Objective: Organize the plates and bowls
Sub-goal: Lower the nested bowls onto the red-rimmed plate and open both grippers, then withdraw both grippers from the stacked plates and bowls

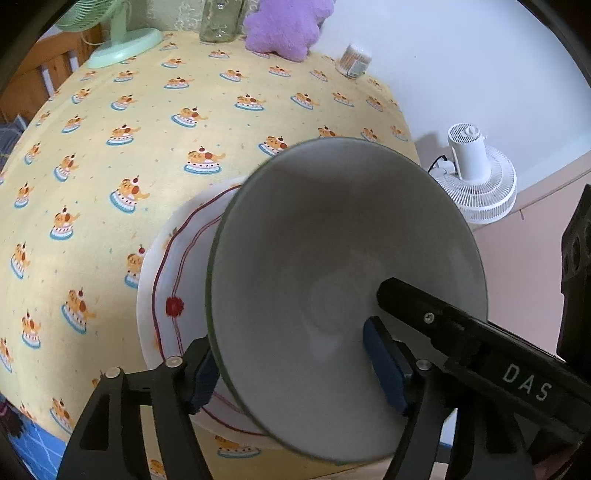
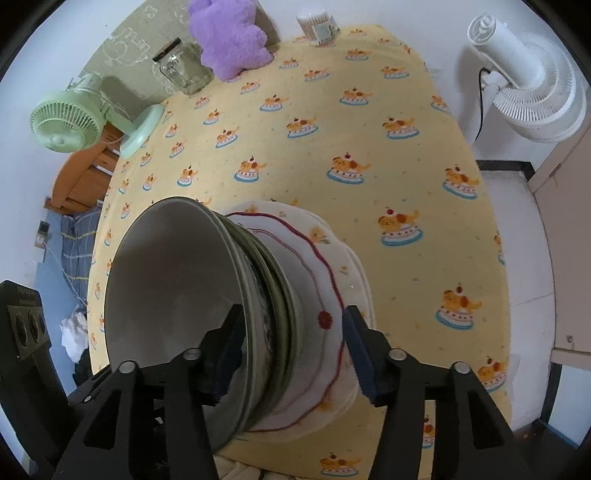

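Note:
A grey-green bowl [image 1: 332,266] stands on a stack of green-rimmed bowls [image 2: 269,295], which rests on a white plate [image 1: 173,280] with a red wavy line at the table's near edge. My left gripper [image 1: 291,365] is open with its fingers on either side of the top bowl's rim, not pressing on it. My right gripper [image 2: 291,354] is open too, its fingers straddling the stack's side and the plate [image 2: 332,266]. In the left wrist view the right gripper's finger [image 1: 461,332] reaches into the top bowl [image 2: 173,280].
The table wears a yellow cloth [image 2: 332,147] with cake prints. At the far edge stand a green fan [image 2: 70,122], a glass jar [image 2: 184,70], a purple plush [image 2: 232,40] and a cotton-swab box [image 2: 317,26]. A white fan [image 2: 528,77] stands beyond the right edge.

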`<state>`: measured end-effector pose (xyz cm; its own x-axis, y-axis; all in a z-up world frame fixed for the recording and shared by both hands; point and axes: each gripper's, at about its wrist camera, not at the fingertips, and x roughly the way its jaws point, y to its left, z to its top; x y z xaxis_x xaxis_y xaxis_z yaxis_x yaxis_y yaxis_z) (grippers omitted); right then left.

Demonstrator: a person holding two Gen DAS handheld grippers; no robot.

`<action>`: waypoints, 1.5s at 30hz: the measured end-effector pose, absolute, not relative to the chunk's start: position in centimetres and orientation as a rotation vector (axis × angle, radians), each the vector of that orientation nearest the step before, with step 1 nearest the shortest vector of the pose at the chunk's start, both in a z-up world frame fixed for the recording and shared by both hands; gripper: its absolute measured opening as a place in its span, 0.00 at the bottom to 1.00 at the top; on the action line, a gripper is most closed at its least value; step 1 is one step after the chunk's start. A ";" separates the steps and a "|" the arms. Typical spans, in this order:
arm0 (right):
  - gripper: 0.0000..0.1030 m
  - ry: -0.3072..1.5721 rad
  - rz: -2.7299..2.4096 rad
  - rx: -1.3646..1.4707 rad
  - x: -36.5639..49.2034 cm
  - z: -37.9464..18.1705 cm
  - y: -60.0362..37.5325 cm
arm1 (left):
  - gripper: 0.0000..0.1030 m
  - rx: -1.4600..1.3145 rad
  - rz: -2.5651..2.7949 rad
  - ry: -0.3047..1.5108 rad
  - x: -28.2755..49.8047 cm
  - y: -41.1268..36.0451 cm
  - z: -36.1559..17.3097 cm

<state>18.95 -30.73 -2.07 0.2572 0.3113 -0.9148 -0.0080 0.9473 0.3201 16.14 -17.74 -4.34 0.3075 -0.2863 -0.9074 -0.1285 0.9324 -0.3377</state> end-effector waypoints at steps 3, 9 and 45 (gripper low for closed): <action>0.59 1.294 0.228 0.269 18.3 -1.7 -31.1 | 0.74 -0.375 -0.091 1.252 15.5 -17.9 -3.7; 0.63 1.232 0.234 0.239 17.4 0.4 -30.4 | 0.79 -0.338 -0.077 1.203 14.8 -17.1 -1.9; 0.78 0.687 -0.041 0.055 3.2 3.5 -13.2 | 0.98 -0.075 -0.009 0.692 2.4 1.9 1.6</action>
